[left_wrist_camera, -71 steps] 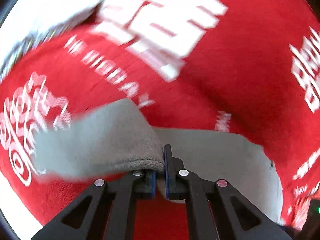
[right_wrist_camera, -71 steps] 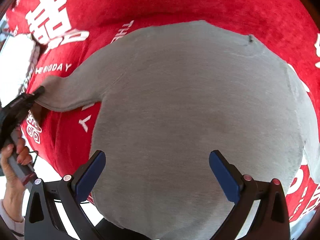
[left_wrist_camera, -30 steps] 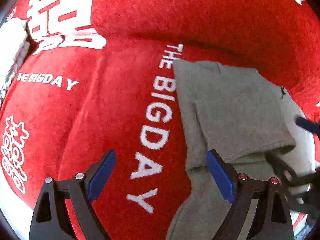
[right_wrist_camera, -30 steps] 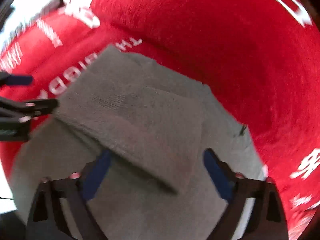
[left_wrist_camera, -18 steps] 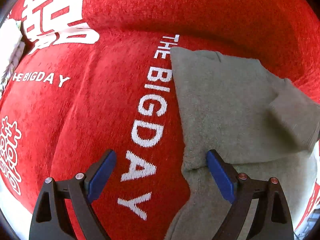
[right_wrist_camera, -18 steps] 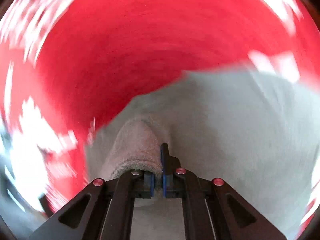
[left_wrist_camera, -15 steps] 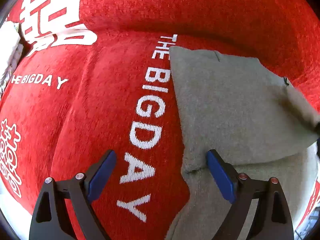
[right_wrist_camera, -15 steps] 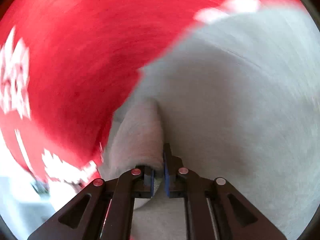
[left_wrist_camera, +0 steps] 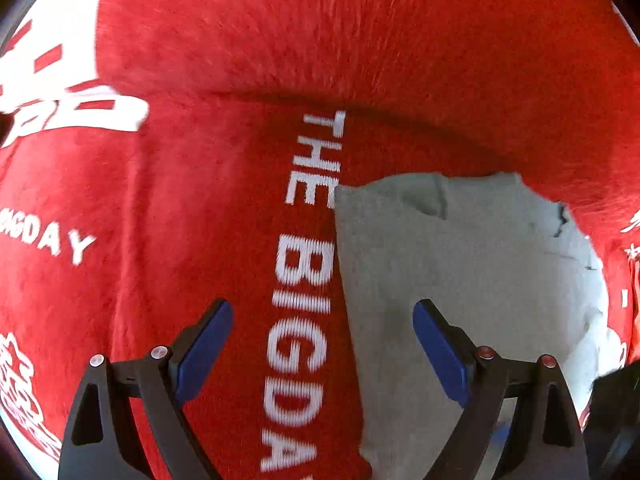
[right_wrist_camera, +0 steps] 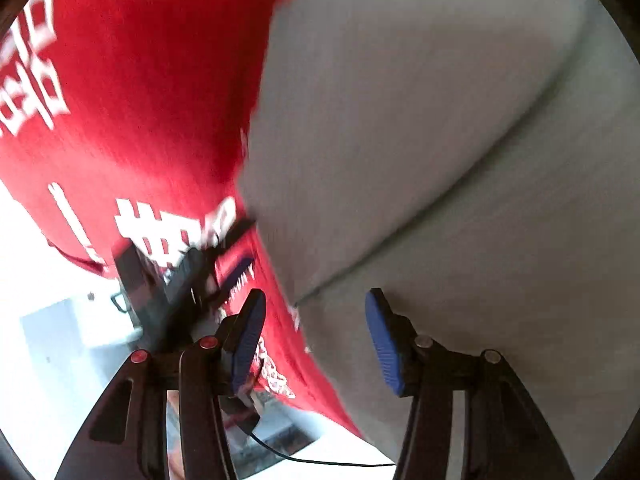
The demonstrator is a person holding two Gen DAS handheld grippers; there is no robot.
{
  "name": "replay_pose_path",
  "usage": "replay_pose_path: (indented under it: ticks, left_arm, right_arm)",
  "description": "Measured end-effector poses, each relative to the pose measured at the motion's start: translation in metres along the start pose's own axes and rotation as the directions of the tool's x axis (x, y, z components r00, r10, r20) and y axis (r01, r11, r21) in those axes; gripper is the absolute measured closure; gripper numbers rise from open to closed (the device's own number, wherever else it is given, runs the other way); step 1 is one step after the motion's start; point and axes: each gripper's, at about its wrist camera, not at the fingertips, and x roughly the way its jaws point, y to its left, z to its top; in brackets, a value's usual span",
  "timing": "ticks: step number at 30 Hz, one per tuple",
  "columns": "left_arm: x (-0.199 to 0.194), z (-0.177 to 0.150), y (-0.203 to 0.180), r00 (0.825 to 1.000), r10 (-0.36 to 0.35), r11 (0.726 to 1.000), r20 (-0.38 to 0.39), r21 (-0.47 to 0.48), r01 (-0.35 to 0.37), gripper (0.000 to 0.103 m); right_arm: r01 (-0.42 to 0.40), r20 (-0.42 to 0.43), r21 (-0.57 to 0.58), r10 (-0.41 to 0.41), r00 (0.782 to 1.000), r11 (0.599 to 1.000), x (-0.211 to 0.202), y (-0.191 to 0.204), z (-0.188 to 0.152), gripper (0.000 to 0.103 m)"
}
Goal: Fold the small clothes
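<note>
With both sleeves apparently turned in, the small grey knitted garment (left_wrist_camera: 460, 280) lies flat on the red plush cloth printed with white "THE BIG DAY" lettering (left_wrist_camera: 200, 200), its left edge straight beside that lettering and a layered fold edge crossing it in the right wrist view. The left hand-held gripper (left_wrist_camera: 322, 344) hangs wide open and empty, one finger over the lettering and one over the garment's left part. The right hand-held gripper (right_wrist_camera: 316, 336) is also parted, holding nothing, straddling the garment's near edge (right_wrist_camera: 440, 160), with the other gripper blurred beyond it. By this reading the side folds are done and the lengthwise fold, bottom up to the top, remains.

Half a second ago the right gripper was clamped on a roll of grey fabric; it has since let go and spread. The left gripper has kept its open spread throughout that time, while the flap that was in the air at the right now lies on the garment.
</note>
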Motion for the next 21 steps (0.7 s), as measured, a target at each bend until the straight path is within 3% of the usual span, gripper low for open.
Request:
replay_pose_path:
  ticks: [1,4,5,6,7,12,17,19,21]
  left_arm:
    - [0.008,0.005,-0.001,1.000,0.005,1.000,-0.023,0.011,-0.005,0.013]
    - [0.012,0.009,-0.003,1.000,0.006,1.000,-0.017,0.027,-0.005,0.033]
    - [0.008,0.011,-0.005,1.000,-0.020,0.999,-0.003,0.046,0.020,0.058]
    - [0.005,0.012,-0.006,0.999,-0.052,0.997,-0.004,0.057,0.052,0.072]
    - [0.004,0.013,-0.007,0.996,-0.083,0.995,-0.015,0.061,0.084,0.091]
    - [-0.006,0.016,-0.005,0.999,-0.040,0.989,0.016,0.142,0.038,0.092]
    - [-0.001,0.014,-0.001,1.000,0.004,0.987,0.026,0.161,-0.008,0.092]
    - [-0.004,0.010,-0.004,0.999,0.017,0.986,0.040,0.164,-0.024,0.092]
    - [-0.012,-0.001,-0.008,0.998,0.031,0.985,0.056,0.166,-0.040,0.092]
  right_arm:
    - [-0.009,-0.003,0.009,0.009,1.000,1.000,0.017,0.002,-0.002,0.046]
    - [-0.035,0.043,0.031,0.034,0.999,0.999,0.028,0.010,0.005,0.048]
    - [-0.036,0.054,0.033,0.034,0.998,0.999,0.034,0.015,0.006,0.061]
    - [-0.038,0.058,0.034,0.036,0.998,0.999,0.040,0.023,0.009,0.097]
    - [-0.045,0.051,0.041,0.043,0.998,0.998,0.038,0.023,0.009,0.097]
    - [-0.098,0.026,0.056,0.097,0.995,0.994,0.049,0.023,-0.001,0.097]
    - [-0.041,-0.006,0.054,0.041,0.999,0.998,0.057,0.010,-0.004,0.096]
    - [-0.007,-0.039,0.027,0.008,0.999,1.000,0.051,0.020,0.002,0.089]
    - [0.042,-0.031,-0.061,-0.044,0.999,0.997,0.027,0.033,0.010,0.072]
